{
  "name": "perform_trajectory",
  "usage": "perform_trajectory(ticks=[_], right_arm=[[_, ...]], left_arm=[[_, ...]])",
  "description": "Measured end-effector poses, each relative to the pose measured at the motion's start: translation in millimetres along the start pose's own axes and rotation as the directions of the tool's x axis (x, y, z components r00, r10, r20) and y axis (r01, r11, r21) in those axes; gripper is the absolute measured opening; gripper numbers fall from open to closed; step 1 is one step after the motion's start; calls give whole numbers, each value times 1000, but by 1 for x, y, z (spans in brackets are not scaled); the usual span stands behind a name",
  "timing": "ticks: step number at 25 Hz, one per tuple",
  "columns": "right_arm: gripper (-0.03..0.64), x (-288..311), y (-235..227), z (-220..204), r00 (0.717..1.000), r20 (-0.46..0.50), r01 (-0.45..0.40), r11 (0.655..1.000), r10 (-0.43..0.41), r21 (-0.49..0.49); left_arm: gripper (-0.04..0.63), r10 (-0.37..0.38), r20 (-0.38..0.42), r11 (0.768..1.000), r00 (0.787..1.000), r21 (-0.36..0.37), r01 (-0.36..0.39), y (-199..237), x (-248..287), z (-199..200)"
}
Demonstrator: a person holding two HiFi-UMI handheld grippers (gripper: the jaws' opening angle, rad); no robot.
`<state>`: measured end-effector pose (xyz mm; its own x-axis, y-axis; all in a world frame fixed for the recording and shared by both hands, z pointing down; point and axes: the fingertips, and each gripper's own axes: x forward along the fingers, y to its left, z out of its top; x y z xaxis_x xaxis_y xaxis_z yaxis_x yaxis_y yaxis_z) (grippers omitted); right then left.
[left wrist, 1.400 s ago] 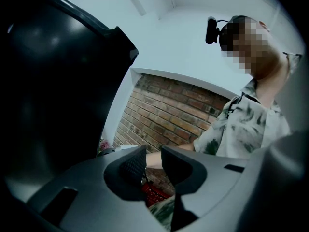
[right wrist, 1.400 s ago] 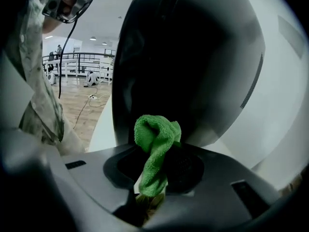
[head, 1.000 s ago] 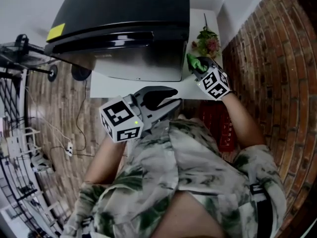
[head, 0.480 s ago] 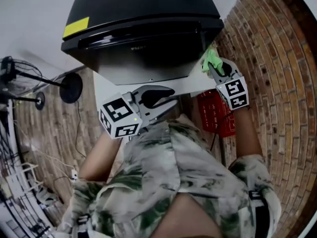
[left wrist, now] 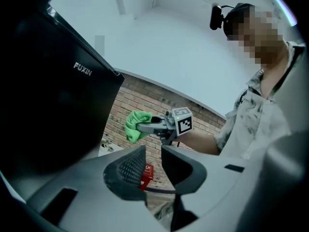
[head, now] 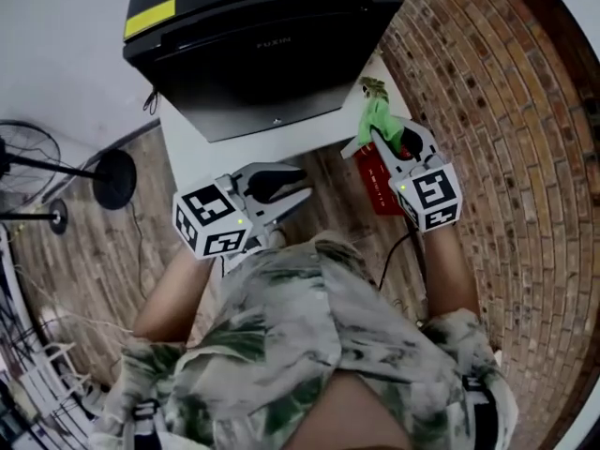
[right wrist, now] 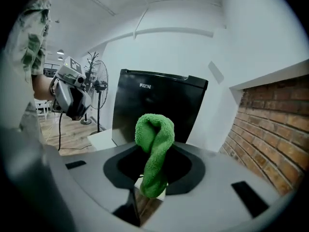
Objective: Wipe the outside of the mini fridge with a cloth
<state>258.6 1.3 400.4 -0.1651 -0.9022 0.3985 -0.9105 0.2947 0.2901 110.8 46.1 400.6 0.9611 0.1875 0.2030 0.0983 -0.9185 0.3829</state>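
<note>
The black mini fridge (head: 262, 36) stands on a white bench (head: 187, 153) at upper centre. Just right of its lower corner, the right hand-held gripper (head: 373, 137) clamps a green cloth (head: 377, 118). The left hand-held gripper (head: 302, 193), below the fridge, is slightly parted and empty.

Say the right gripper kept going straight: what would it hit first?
Probably the black front of the mini fridge, with the green cloth in the right gripper touching first. The gap is hard to judge.

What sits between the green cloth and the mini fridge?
Only bare white stand; the right gripper view shows the green cloth, in the right hand-held gripper, short of the mini fridge.
</note>
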Motion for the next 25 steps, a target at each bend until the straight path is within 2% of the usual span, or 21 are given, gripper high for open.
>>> perform_trajectory(ticks=[8,12,16,19,25], right_arm=[[114,-29,42,2,997,44,-56,998,55,4],[112,-20,64,-15,994,64,-85,996,84,20],[113,-12,91,-24,994,51,-97,994,95,53],[114,-5,116,-5,994,50,-100,995,99,21],[113,34,164,64,999,37,-27,996,30,-82]], left_arm=[[94,82,-42,997,996,-5,-82,-32,-8,-17],[94,143,-101,990,985,10,-142,-40,-19,-31],[94,171,-96,985,981,16,-170,-48,-41,-34],[94,163,-77,987,984,14,-163,-46,-70,-36],[94,65,-25,996,998,65,-64,-25,-151,-35]])
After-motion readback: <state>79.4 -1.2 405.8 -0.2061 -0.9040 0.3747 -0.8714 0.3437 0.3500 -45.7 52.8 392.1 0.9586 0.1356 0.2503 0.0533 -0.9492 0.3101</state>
